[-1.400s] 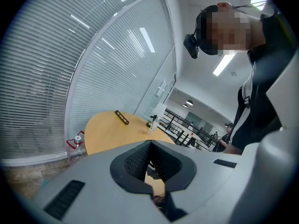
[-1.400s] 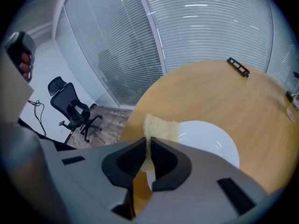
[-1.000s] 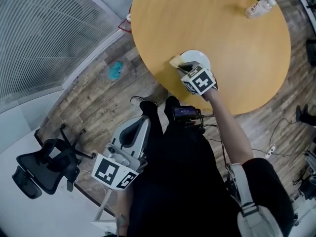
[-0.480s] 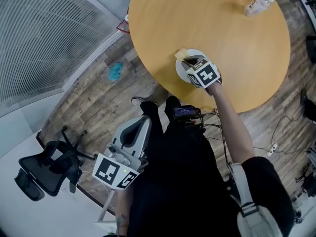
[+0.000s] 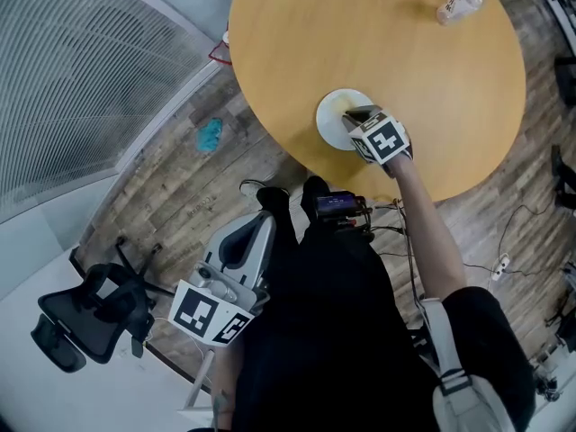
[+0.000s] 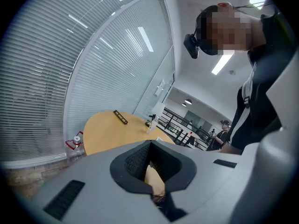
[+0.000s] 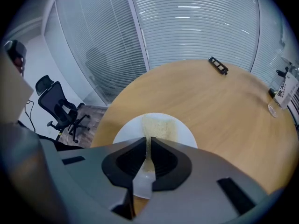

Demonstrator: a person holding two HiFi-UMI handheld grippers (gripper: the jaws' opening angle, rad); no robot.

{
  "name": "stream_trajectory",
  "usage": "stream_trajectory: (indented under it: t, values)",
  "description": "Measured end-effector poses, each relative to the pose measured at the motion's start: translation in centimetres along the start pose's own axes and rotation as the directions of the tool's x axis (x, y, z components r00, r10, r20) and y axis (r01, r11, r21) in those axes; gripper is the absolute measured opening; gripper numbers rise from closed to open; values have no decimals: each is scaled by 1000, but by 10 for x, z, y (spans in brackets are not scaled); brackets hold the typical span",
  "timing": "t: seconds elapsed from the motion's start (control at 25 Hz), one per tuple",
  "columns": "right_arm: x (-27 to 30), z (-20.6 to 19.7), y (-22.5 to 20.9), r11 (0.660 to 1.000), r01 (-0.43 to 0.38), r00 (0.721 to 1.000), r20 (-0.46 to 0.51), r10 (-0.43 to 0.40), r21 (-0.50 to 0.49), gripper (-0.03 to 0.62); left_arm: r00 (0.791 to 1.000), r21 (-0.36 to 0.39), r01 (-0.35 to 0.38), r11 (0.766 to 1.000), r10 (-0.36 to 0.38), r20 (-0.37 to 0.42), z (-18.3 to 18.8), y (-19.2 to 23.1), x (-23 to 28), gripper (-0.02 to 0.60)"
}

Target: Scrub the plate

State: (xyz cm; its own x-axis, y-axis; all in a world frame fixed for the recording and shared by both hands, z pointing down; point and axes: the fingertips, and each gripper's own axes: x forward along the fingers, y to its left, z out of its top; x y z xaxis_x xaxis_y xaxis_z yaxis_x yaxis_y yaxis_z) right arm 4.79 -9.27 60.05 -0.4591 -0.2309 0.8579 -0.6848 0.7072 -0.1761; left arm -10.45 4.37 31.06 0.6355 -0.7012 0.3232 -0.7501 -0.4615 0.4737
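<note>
A white plate [image 5: 331, 126] lies near the front edge of the round wooden table [image 5: 423, 79]. My right gripper [image 5: 355, 113] reaches over it, shut on a thin yellow sponge [image 5: 341, 105] that presses on the plate's surface. In the right gripper view the sponge [image 7: 158, 126] lies flat on the plate [image 7: 127, 131] just ahead of the right gripper [image 7: 149, 144]. My left gripper [image 5: 252, 232] hangs low beside the person's legs, off the table. In its own view the left gripper [image 6: 152, 169] points up toward the table edge, its jaws together with nothing held.
A clear bottle [image 5: 457, 4] and small dark items stand at the table's far side; a black bar [image 7: 218, 65] lies there too. An office chair [image 5: 81, 318] stands on the floor at left. A teal scrap [image 5: 210, 133] lies near the window wall.
The right gripper slid the sponge from the plate's left rim onto its middle. The left gripper stayed where it was.
</note>
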Motion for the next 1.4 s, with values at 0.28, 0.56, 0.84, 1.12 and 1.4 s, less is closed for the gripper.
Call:
stream_trajectory:
  t: [0.28, 0.56, 0.84, 1.12, 1.4]
  values:
    - [-7, -21, 3, 1000, 16, 999, -31, -16, -10, 26, 1000, 1, 13, 1000, -13, 5, 1, -2, 1, 11]
    - [-10, -36, 21, 1000, -9, 998, -56, 8, -12, 26, 1000, -4, 15, 1000, -15, 6, 1, -1, 2, 11]
    - [-6, -29, 44, 999, -52, 997, -64, 51, -15, 26, 1000, -8, 15, 1000, -15, -1, 1, 1, 5, 11]
    - [9, -11, 56, 994, -87, 995, -53, 84, -68, 26, 1000, 0, 9, 1000, -9, -6, 1, 1, 6, 11]
    - [14, 4, 49, 994, -92, 996, -23, 91, -64, 26, 1000, 7, 0, 1000, 0, -6, 1, -1, 2, 11]
